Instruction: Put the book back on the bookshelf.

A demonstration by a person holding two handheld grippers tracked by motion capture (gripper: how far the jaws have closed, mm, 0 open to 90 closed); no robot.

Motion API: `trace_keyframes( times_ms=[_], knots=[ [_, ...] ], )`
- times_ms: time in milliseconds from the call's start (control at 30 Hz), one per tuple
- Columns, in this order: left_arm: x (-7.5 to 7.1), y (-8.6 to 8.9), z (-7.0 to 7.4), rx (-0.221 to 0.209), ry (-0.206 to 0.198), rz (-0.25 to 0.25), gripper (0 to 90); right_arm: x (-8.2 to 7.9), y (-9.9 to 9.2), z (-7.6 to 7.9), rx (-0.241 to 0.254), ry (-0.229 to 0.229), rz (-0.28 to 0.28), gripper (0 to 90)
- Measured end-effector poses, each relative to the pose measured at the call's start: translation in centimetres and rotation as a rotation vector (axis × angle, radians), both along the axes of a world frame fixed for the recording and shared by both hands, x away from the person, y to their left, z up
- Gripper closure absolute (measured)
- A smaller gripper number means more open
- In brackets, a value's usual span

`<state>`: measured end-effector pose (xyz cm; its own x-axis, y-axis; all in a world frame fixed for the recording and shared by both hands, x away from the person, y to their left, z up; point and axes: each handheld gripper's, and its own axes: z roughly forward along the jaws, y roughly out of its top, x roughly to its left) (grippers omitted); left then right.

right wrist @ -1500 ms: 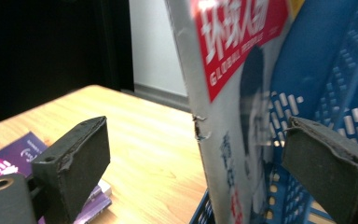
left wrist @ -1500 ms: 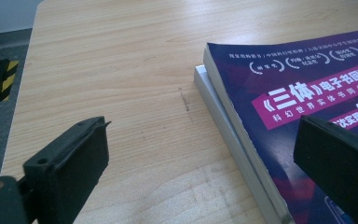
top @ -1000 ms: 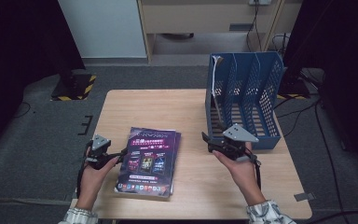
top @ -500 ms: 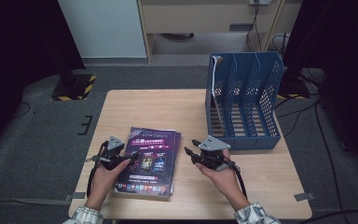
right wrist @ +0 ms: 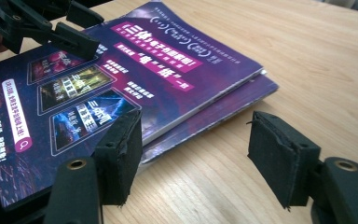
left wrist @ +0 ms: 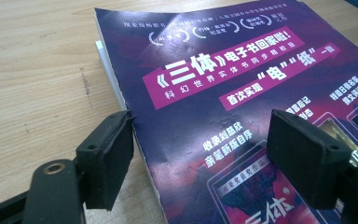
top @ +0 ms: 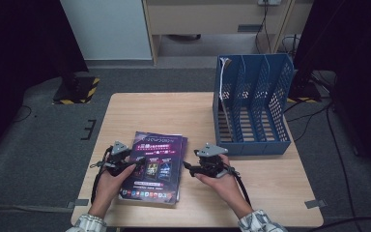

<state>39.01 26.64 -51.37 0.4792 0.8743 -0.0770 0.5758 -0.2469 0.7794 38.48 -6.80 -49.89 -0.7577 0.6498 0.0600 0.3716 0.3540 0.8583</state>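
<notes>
A stack of two purple magazines (top: 155, 165) lies flat on the wooden table (top: 164, 113) near its front. The top magazine (left wrist: 242, 88) has Chinese print on its cover, and the lower magazine (right wrist: 233, 109) sticks out beneath it. My left gripper (top: 131, 166) is at the stack's left edge. In the left gripper view its jaws (left wrist: 205, 163) straddle that edge, open, having just closed a little, and the pads do not press on it. My right gripper (top: 189, 167) is at the stack's right edge. Its jaws (right wrist: 200, 158) have just been opening and hold nothing.
A blue mesh file rack (top: 252, 108) with several upright slots stands at the table's right back. In the right gripper view the left gripper (right wrist: 51, 28) shows at the top left, over the cover. Bare tabletop lies behind the stack and to the right of my right hand.
My right hand has come down and left from in front of the rack to the stack's right edge. My left hand has shifted right to the stack's left edge.
</notes>
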Motion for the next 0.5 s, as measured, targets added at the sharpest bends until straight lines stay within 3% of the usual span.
trace_keyframes(
  times_ms=[233, 333, 500],
  knots=[
    [-0.3, 0.0, 0.1, 0.011, -0.010, -0.004, 25.5, 0.6, 1.0, -0.8, -0.010, 0.041, 0.027, 27.2],
    [-0.3, -0.1, 0.2, 0.021, -0.011, -0.004, 26.0, 0.9, 1.0, -1.0, 0.010, 0.057, 0.032, 22.6],
    [-0.5, -1.3, 0.3, 0.032, -0.012, -0.048, 29.2, 1.2, 0.6, -1.2, 0.012, 0.102, 0.030, 17.0]
  ],
)
